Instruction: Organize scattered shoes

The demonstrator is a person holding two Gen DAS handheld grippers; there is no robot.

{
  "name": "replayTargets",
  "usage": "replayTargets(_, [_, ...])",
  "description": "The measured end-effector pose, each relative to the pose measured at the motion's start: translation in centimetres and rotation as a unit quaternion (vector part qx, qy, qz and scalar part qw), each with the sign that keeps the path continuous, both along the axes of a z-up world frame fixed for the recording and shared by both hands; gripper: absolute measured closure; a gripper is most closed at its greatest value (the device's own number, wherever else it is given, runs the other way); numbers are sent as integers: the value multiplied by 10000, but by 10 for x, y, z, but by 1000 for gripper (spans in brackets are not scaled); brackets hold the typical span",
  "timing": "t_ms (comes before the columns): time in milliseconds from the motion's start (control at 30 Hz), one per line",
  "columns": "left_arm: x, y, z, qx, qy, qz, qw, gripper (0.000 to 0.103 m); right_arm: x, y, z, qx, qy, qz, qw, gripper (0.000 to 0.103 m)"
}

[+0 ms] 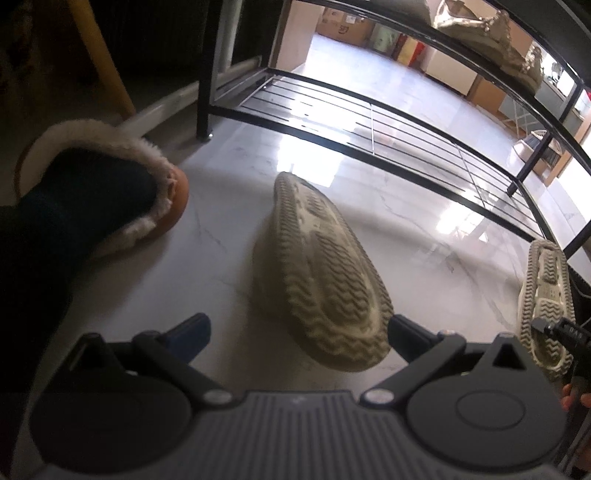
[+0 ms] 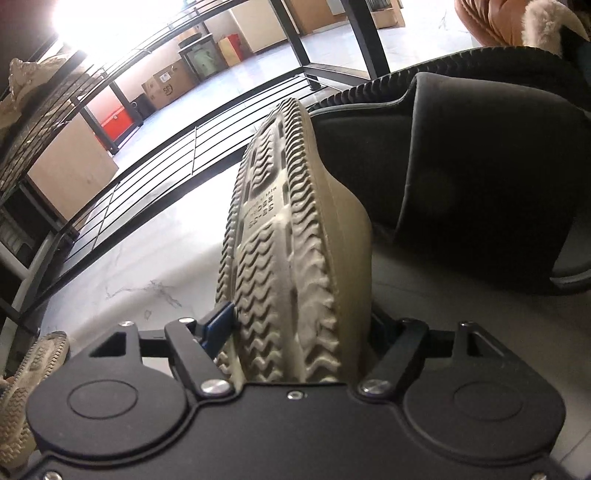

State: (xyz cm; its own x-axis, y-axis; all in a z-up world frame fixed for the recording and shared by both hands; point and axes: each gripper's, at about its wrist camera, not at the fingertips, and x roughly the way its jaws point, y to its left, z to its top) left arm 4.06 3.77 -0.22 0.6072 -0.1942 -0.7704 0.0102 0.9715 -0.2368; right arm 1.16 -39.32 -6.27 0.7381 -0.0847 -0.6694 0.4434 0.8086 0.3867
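Note:
A beige slipper (image 1: 325, 273) lies sole-up on the pale floor, its heel between the wide-open fingers of my left gripper (image 1: 299, 332). My right gripper (image 2: 295, 328) is shut on a second beige slipper (image 2: 280, 236), held on edge with its ribbed sole facing the camera; that slipper also shows at the right edge of the left wrist view (image 1: 546, 306). A black wire shoe rack (image 1: 369, 122) stands just beyond, with a beige shoe (image 1: 495, 33) on its upper shelf. The rack also shows in the right wrist view (image 2: 155, 147).
A brown fur-lined slipper (image 1: 110, 192) is on a foot at the left. A black slide sandal (image 2: 480, 177) lies right of the held slipper. Cardboard boxes (image 2: 170, 81) and a red box (image 2: 118, 122) stand behind the rack. A wooden leg (image 1: 99, 55) stands far left.

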Motion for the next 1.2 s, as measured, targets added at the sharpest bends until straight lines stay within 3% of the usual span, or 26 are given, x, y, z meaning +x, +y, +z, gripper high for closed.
replayTargets(467, [0,2,3,-91,-35,21,10000,1,-5,5,13,-111,7,29,9999,28])
replayTargets(533, [0,3,3,-112,-31,50,9999,1,-7,4,16,-101,58,-41,9999,23])
replayTargets(600, [0,3,3,-127,-25,70,9999,1,-10,3,19,-91,109,-111,9998,11])
replayTargets(833, [3,9,4,-151,-84,250,9995,1,-19,0,29,-56,286,-356,9989,5])
replayTargets(967, [5,6,0,169,-232,299,9991,1,-36,11,52,-866,127,-583,9945,1])
replayTargets(1067, [9,4,-3,365,-319,345,9982,1,-47,28,68,-1653,-140,-684,9838,0])
replayTargets(1200, [16,6,-8,343,-238,449,9981,1,-42,46,76,-1808,-394,-405,9819,0])
